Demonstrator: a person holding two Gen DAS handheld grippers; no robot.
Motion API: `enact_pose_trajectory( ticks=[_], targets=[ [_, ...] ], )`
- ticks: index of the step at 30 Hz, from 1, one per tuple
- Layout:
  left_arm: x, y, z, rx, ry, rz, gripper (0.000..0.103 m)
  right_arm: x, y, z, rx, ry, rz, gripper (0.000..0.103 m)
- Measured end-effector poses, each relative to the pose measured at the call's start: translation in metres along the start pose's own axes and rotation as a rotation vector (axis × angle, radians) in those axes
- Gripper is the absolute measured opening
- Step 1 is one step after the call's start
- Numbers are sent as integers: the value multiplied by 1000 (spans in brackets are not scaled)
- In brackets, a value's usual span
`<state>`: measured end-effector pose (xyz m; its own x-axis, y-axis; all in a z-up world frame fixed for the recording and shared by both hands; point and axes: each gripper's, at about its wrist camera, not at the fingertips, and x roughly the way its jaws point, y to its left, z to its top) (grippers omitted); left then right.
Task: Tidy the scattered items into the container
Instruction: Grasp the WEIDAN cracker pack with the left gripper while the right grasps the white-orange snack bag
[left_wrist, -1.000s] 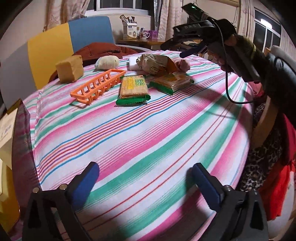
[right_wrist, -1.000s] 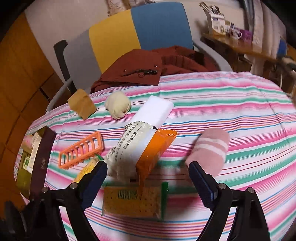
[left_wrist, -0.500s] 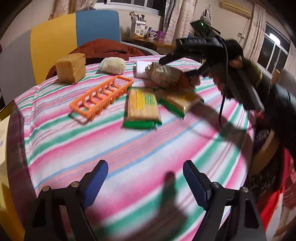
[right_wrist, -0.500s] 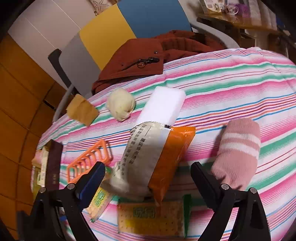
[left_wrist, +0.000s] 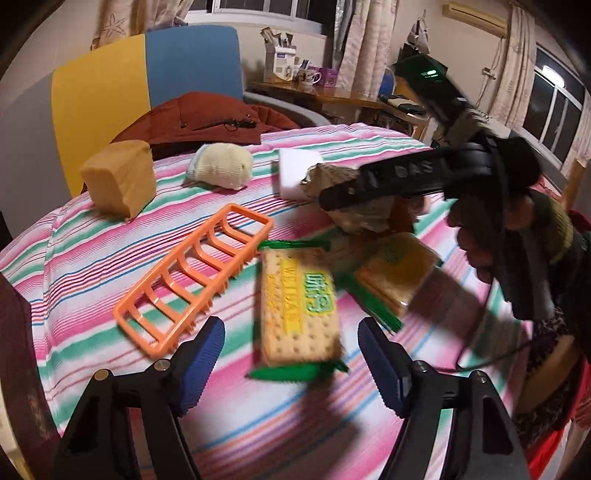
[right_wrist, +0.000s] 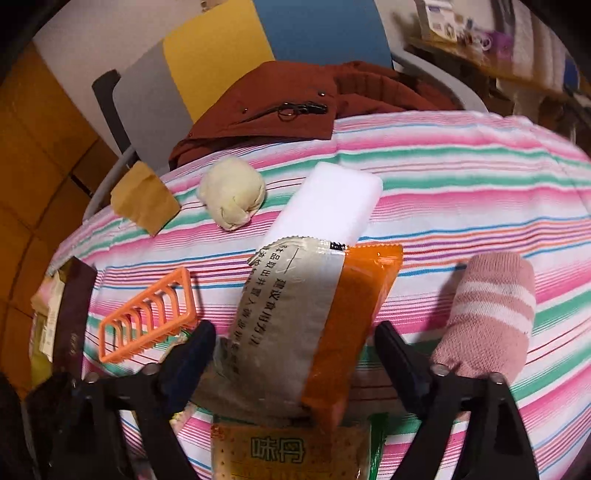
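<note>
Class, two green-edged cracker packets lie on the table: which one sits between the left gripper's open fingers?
The cracker packet beside the orange rack; the other packet lies farther right.

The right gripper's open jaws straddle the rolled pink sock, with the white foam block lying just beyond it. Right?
Not quite: the right gripper straddles the grey-and-orange snack packet; the pink sock lies outside its right finger. The white foam block does lie beyond, as the right wrist view shows.

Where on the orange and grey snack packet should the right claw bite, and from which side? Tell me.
Take the orange and grey snack packet across its narrow width, near the lower middle, coming down from above. It lies lengthwise between the right claw fingers, so they already flank its two long edges.
</note>
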<state>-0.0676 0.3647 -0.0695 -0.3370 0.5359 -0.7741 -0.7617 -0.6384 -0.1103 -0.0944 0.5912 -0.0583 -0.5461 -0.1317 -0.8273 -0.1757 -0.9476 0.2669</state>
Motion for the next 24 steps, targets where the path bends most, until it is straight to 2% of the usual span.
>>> enact_pose_trajectory(
  ticks=[6, 11, 16, 21, 22, 24],
  targets=[
    [20, 2, 4, -8, 47, -8, 70, 0, 2, 0, -28, -4, -27, 80],
    [30, -5, 7, 36, 44, 35, 70, 1, 3, 0, -37, -3, -40, 81],
    [37, -6, 14, 46, 40, 54, 65, 6, 3, -2, -54, 2, -66, 81],
    [40, -3, 16, 28, 34, 63, 62, -1, 5, -1, -72, -50, -91, 82],
    [40, -2, 16, 27, 36, 61, 62, -2, 4, 0, -67, -56, -90, 82],
    [42, -4, 16, 36, 43, 36, 75, -1, 1, 0, -59, -52, -95, 82]
  ],
)
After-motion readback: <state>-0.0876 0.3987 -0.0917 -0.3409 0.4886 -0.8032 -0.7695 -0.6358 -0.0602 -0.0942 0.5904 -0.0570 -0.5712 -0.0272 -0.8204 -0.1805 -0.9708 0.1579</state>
